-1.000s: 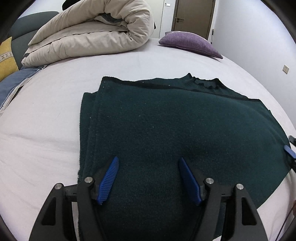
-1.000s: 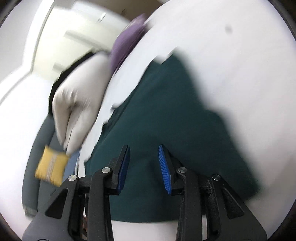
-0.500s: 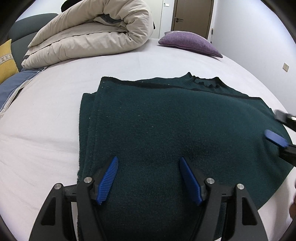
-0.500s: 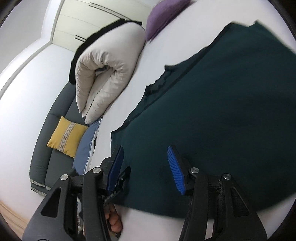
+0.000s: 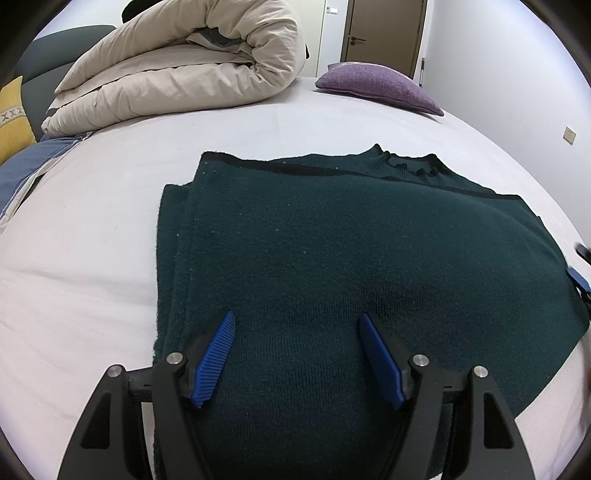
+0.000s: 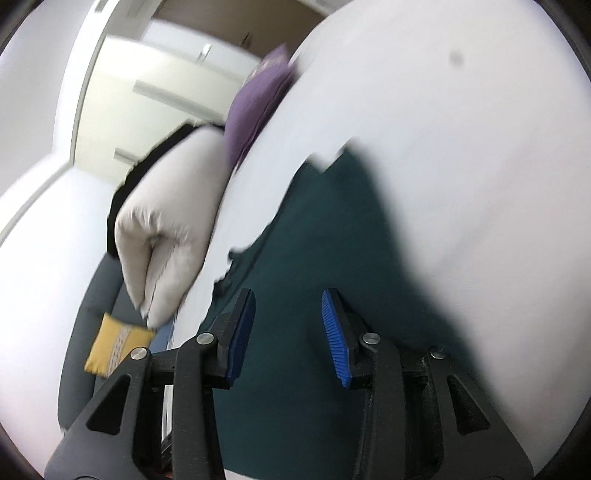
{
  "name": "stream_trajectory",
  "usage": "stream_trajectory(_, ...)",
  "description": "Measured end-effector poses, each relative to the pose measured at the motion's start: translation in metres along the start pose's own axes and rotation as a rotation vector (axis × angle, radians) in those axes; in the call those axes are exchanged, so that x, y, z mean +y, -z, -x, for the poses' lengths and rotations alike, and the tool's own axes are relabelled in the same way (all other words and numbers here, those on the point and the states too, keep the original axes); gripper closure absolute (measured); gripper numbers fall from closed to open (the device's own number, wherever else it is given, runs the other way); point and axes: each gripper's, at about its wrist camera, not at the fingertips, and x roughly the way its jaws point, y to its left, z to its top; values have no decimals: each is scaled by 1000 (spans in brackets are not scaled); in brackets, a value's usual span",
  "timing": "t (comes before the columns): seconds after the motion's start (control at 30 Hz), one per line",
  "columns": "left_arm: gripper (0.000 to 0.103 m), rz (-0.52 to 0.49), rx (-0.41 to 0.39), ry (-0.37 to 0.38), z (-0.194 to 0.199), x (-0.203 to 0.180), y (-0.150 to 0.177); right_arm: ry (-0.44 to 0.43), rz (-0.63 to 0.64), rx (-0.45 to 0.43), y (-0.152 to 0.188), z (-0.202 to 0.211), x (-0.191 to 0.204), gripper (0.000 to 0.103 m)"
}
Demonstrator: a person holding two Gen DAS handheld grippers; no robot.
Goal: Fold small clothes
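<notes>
A dark green knitted sweater lies folded flat on the white bed, collar at the far edge. My left gripper is open and empty, hovering low over the sweater's near edge. My right gripper is open and empty above the sweater, which is blurred in the right wrist view. One blue fingertip of the right gripper shows at the sweater's right edge in the left wrist view.
A rolled beige duvet lies at the back left of the bed and a purple pillow at the back right. A grey sofa with a yellow cushion stands left. A door is behind.
My right gripper has swung and tilted, its jaws have narrowed a little, and it has drawn back towards the sweater's right edge. The left gripper and sweater have barely moved.
</notes>
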Motion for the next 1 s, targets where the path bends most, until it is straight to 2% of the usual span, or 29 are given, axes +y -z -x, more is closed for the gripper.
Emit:
stream_trajectory(0.07, 30, -1, 0, -2, 0, 0, 0, 65, 9, -50, -4, 29, -8, 60)
stream_trajectory(0.1, 30, -1, 0, -3, 0, 0, 0, 85, 9, -67, -4, 43, -12, 51)
stream_trajectory(0.17, 30, -1, -1, -2, 0, -1, 1, 125, -4, -84, 0, 62, -19, 51)
stream_trajectory(0.3, 32, 23, -2, 41, 5, 4, -1, 69, 13, -54, 17, 80, -11, 51)
stream_trajectory(0.4, 34, 74, 2, 79, 19, 10, -11, -2, 70, 41, 37, 74, 18, 51)
stream_trajectory(0.53, 34, 92, -56, 83, 29, 14, -46, -52, 216, 148, 53, 37, 68, 51)
stream_trajectory(0.67, 34, 92, -58, 58, 4, 19, -81, -91, 230, 219, 48, -21, 104, 51)
stream_trajectory(0.77, 34, 104, -30, 35, -23, 26, -90, -118, 223, 269, 46, -60, 122, 51)
stream_trajectory(0.83, 35, 102, 13, 13, -47, 33, -83, -132, 205, 301, 42, -92, 126, 51)
stream_trajectory(0.87, 35, 98, 0, 28, -50, 36, -77, -125, 187, 310, 41, -114, 131, 51)
stream_trajectory(0.93, 35, 106, -45, 64, -48, 41, -71, -94, 130, 311, 32, -139, 114, 51)
stream_trajectory(0.97, 35, 117, -51, 78, -47, 43, -71, -80, 105, 298, 28, -151, 107, 54)
stream_trajectory(1.0, 34, 128, -52, 93, -48, 45, -72, -101, 65, 276, 20, -152, 91, 63)
